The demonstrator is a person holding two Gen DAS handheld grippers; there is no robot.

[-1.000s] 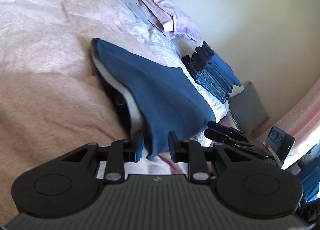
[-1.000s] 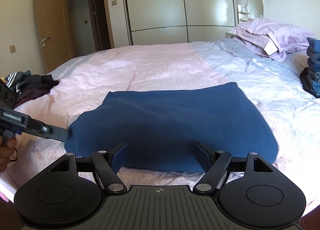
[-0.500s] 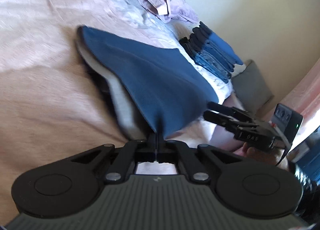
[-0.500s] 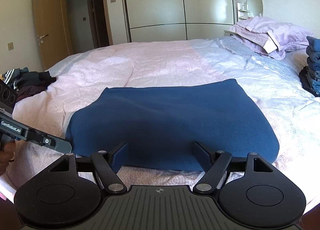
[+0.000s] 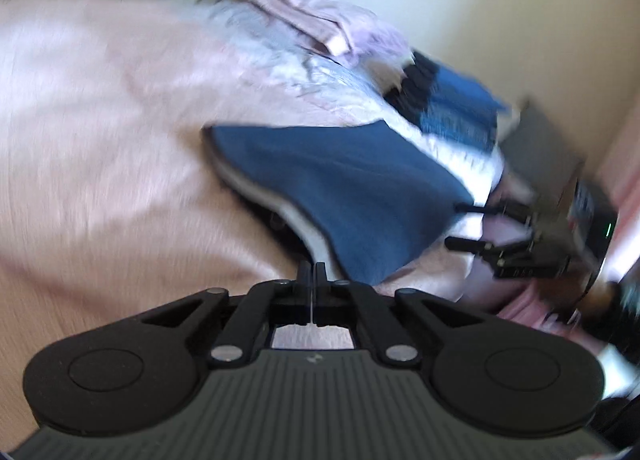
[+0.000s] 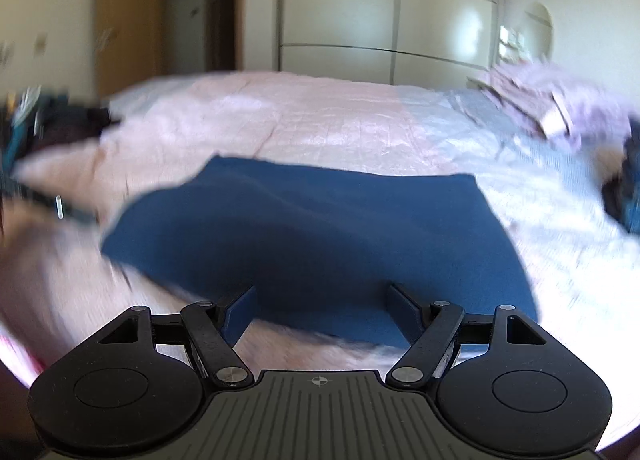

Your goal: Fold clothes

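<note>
Left gripper just clamped the corner of the dark blue fleece garment

On the left, the left gripper (image 5: 310,273) was open around the near corner of the dark blue fleece garment (image 5: 352,196) a second ago; now its jaws are pinched together on it and the corner's lifted off the pink quilted bedspread (image 5: 100,148), so I'd say the fold's starting. Plenty of bare bed behind it. Rightward, the right gripper (image 6: 320,310) is spread wide at the near hem, holding nothing. The stack of folded blue clothes (image 5: 452,108) sits well apart.
</note>
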